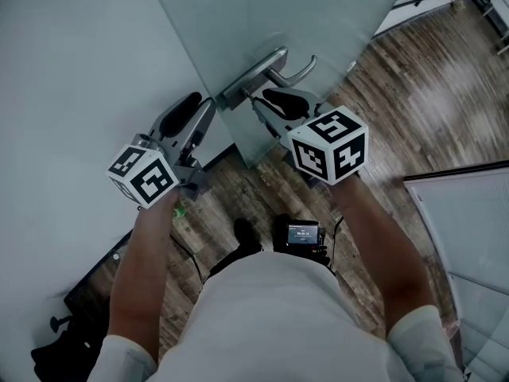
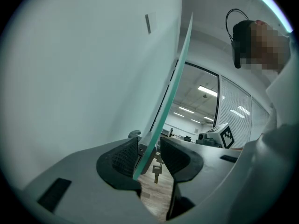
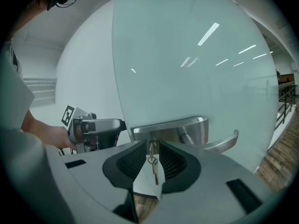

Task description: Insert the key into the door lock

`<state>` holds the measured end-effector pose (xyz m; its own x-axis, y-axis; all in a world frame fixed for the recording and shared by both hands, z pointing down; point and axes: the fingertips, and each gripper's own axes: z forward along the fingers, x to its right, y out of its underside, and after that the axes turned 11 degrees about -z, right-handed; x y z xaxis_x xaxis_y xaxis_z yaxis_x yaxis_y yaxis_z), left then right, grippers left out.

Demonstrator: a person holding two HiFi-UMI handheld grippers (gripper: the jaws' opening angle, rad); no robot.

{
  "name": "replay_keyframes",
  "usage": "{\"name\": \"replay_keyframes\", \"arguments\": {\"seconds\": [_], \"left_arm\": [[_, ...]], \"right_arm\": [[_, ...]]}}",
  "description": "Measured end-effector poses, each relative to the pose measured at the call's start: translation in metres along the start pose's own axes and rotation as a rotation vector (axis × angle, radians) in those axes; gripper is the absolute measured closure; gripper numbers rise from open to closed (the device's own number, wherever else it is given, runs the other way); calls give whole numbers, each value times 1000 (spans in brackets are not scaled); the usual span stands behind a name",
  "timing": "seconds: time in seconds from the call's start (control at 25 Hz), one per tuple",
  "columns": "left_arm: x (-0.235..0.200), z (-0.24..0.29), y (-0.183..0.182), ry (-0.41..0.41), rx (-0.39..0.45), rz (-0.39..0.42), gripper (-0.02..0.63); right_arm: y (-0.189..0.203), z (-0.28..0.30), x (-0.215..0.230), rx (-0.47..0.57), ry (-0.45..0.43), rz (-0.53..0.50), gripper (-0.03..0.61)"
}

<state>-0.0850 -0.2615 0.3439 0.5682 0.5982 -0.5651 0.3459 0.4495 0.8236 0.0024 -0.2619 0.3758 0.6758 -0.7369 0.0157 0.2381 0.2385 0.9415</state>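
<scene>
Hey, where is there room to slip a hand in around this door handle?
Free: the bare glass door above the lock plate, and the wood floor beyond the lever. Crowded: the lock plate's end by the door edge, where the right gripper holds the key and the jaws of the left gripper straddle that edge.

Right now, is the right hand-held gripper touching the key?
Touching. In the right gripper view, the right hand-held gripper pinches the key by its head, no gap either side, just below the lock plate.
</scene>
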Motion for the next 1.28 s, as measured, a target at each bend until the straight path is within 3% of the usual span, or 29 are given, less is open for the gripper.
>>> {"name": "replay_keyframes", "arguments": {"seconds": [0.44,0.8,1.04,1.28], "left_arm": [[10,-14,-4,-7,15,13,465],[20,-29,-1,-4,12,8,466],[36,-43,-5,3,28,29,561],[49,-50,-5,8,22,46,586]], "right_arm": [[-9,-22,-5,25,21,9,509],[-11,-48,1,43,90,51,511],[-21,-65,-6,69,103,38,512],[-30,-76,-10,95,118,34,536]]}}
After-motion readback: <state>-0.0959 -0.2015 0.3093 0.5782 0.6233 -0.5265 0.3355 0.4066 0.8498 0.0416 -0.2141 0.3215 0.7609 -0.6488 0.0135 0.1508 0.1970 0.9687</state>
